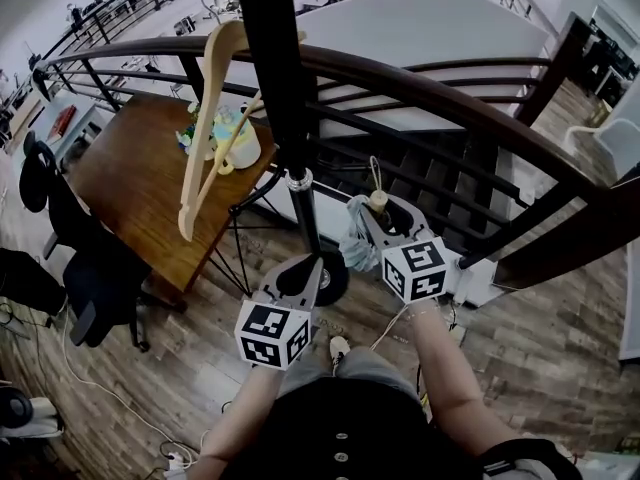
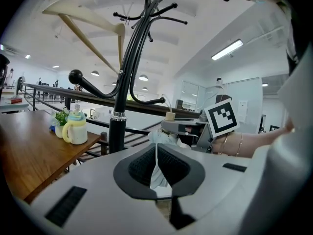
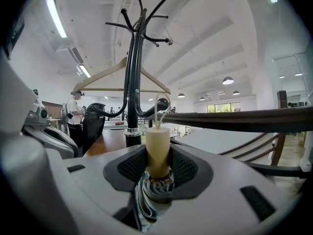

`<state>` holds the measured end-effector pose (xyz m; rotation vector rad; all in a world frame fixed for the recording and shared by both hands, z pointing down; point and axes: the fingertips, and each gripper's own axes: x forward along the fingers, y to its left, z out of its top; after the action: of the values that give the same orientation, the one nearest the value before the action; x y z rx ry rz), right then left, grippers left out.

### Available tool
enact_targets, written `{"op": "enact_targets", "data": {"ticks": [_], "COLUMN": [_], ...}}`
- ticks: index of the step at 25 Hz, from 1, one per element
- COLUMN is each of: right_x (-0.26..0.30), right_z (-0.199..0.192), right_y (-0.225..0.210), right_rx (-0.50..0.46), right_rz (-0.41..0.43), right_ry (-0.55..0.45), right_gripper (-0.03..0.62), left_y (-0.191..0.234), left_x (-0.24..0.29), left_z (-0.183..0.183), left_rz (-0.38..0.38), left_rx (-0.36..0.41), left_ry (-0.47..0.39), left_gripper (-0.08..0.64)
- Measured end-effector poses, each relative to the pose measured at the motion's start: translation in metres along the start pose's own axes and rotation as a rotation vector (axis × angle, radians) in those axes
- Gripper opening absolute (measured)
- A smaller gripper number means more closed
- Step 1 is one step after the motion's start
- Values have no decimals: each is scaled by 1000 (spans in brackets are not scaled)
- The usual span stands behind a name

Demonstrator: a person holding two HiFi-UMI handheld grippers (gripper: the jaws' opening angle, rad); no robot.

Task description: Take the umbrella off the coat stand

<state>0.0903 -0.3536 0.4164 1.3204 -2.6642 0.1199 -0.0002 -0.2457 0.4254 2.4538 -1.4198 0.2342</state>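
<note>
Beige umbrella handle (image 3: 157,148) sits clamped tight in my right gripper (image 3: 158,159), just right of the coat stand (image 1: 280,118); my left gripper (image 2: 156,148), jaws pressed together, hovers beside it.

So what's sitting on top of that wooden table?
A white cup with a yellow handle and a small green plant beside it. In the head view the hanger hides part of both.

The right gripper (image 3: 157,169) is clamped on the beige handle of the folded umbrella (image 3: 158,148), held upright with its canopy below the jaws, in front of the black coat stand (image 3: 132,82) carrying a wooden hanger (image 3: 105,76).
</note>
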Motion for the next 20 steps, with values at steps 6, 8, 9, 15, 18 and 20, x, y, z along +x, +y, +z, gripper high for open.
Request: {"op": "enact_targets", "data": {"ticks": [6, 8, 9, 15, 18, 20], "right_x": [-15, -24, -28, -64, -82, -89], "right_z": [3, 6, 8, 24, 27, 29], "right_y": [-2, 1, 4, 21, 37, 49], "right_rx": [-8, -20, -23, 5, 16, 18], "right_rz": [-44, -51, -51, -54, -44, -24], "right_ry": [5, 8, 6, -5, -11, -11], "right_gripper": [146, 146, 146, 146, 146, 146], "left_y": [-1, 0, 1, 1, 0, 1], "left_x": [-10, -11, -12, -15, -20, -23], "left_z": [-1, -1, -1, 2, 3, 4], "left_rz": [-20, -26, -29, -52, -64, -70], "left_rx": [2, 5, 6, 5, 3, 4], "left_ry": [-2, -5, -7, -24, -32, -38], "left_gripper": [23, 23, 23, 23, 23, 23]}}
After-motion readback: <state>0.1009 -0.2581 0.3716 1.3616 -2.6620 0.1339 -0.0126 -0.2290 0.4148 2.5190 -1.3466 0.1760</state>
